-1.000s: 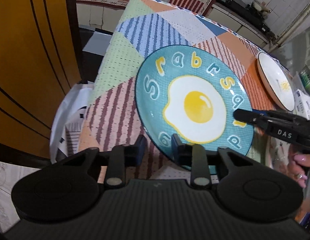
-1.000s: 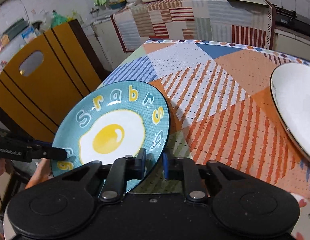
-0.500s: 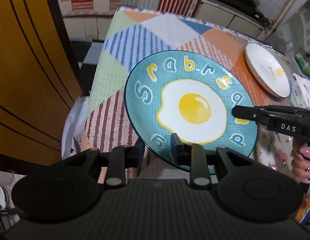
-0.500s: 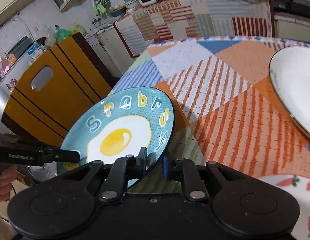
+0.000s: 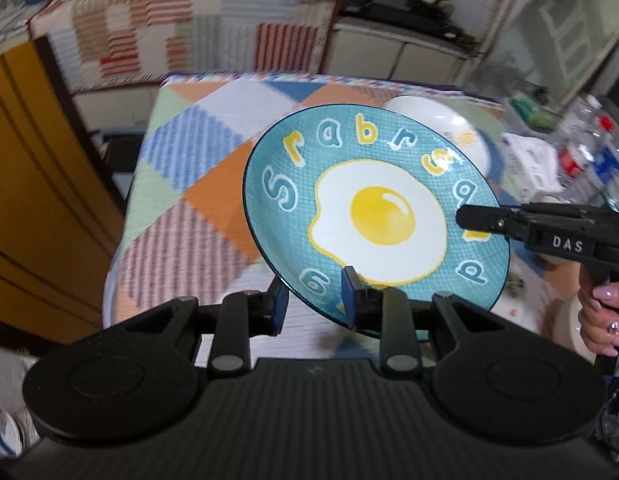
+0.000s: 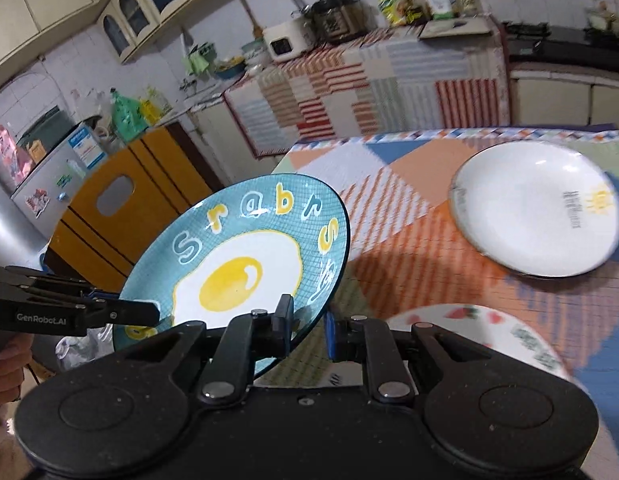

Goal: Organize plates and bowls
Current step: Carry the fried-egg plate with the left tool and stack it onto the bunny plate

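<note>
The left gripper (image 5: 314, 304) has its two blue-padded fingers (image 5: 351, 298) closed on the near rim of a teal plate (image 5: 373, 208), one finger above the rim and one beneath. The right gripper (image 6: 307, 326) pinches the same plate (image 6: 245, 256) at another point of its rim, one finger on the top face and the other under the edge. In the left wrist view the right gripper's black fingers (image 5: 481, 220) reach in over the plate's right side, and a hand with pink nails (image 5: 601, 316) holds its handle.

The teal plate is held between the two grippers, tilted and lifted clear above the counter (image 5: 213, 152), over its left part. It bears a fried-egg picture ringed with yellow and white letters.

The counter is covered with a patchwork cloth (image 6: 393, 216) of striped and plain patches. A white plate (image 6: 537, 216) with a small yellow mark lies flat toward the counter's far right. A second white plate (image 6: 521, 340) with strawberry and green patterns sits at the near right edge, partly hidden behind the right gripper. A yellow wooden cabinet (image 6: 121, 208) stands off the counter's left edge.
</note>
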A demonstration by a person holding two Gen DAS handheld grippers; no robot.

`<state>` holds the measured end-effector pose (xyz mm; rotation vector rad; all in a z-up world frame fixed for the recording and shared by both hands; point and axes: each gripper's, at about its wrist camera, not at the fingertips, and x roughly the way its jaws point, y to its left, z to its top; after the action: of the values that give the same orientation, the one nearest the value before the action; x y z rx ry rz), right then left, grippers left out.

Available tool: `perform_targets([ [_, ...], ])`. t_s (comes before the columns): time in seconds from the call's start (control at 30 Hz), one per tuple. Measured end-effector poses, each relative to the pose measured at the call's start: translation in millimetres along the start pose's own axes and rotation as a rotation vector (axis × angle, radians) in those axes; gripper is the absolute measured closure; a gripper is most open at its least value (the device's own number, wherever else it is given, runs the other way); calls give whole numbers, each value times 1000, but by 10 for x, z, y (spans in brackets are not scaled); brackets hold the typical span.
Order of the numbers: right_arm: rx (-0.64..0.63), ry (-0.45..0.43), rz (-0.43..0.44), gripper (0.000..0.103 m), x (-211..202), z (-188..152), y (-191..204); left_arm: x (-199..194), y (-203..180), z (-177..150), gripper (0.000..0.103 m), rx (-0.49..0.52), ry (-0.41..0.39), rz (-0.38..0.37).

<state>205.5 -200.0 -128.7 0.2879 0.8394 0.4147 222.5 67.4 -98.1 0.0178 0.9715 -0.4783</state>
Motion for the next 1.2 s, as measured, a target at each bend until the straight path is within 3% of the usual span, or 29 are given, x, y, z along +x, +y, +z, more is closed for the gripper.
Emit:
perform_targets([
  [0.2,25,-21,-49,82,-414,-113,-197,46,-424,-54,77,54,-15,-43],
  [0.47,100,-6,-135,82,-659,-456,-507,366,-737,-202,77,54,72,-122],
  [0.7,158,40,-170,82,-667,-786,-673,646,-736,-393,77,32,161,-187],
  [0.8,151,53,-194,82,-639,-884,-667,736,-748,-449,77,31,180,-183],
  [1.07,175,83,-197,82,-557,-934,-778,803,-778,-480,77,41,194,-180],
  [1.2,125,108,-215,82,-517,-924,-709,839,-721,-475,77,19,217,-195],
])
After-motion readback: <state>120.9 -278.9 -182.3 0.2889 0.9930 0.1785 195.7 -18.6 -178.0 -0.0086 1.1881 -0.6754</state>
